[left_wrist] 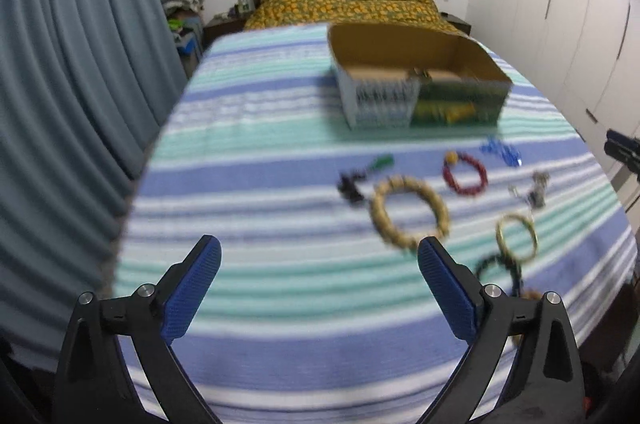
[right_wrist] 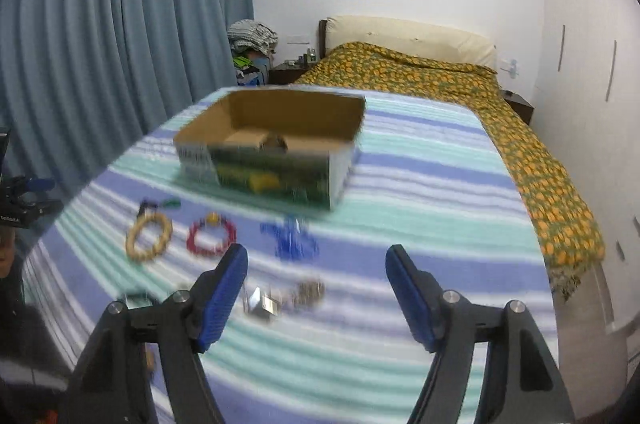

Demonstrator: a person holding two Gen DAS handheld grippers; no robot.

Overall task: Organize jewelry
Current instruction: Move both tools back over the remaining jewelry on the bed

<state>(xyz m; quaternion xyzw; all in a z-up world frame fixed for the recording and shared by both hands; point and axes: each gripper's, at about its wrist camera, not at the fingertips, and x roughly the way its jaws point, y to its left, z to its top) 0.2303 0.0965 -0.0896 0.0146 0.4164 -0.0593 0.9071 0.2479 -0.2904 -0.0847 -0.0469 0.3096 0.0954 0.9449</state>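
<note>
While I'm hovering over the striped blanket (left_wrist: 280,284), my left gripper (left_wrist: 320,264) is hanging wide open with nothing between its blue pads (left_wrist: 192,292). My right gripper (right_wrist: 316,272) is spread open too, gripping nothing. Just past my right fingers, a small silvery piece (right_wrist: 264,304) is lying on the blanket, with a blue trinket (right_wrist: 290,238) a bit further out. Off to the left of that, a red bead bracelet (right_wrist: 211,235) and a tan bead bracelet (right_wrist: 149,237) are sitting side by side, apart from each other. From the left side I'm also seeing a thin gold bangle (left_wrist: 517,238) near my right-hand finger, overlapping a dark beaded strand (left_wrist: 496,266). Beyond all the loose stuff, the open cardboard box (right_wrist: 272,148) is sitting on the blanket, something small showing inside, too blurry to name. Everything's kinda smeared.
</note>
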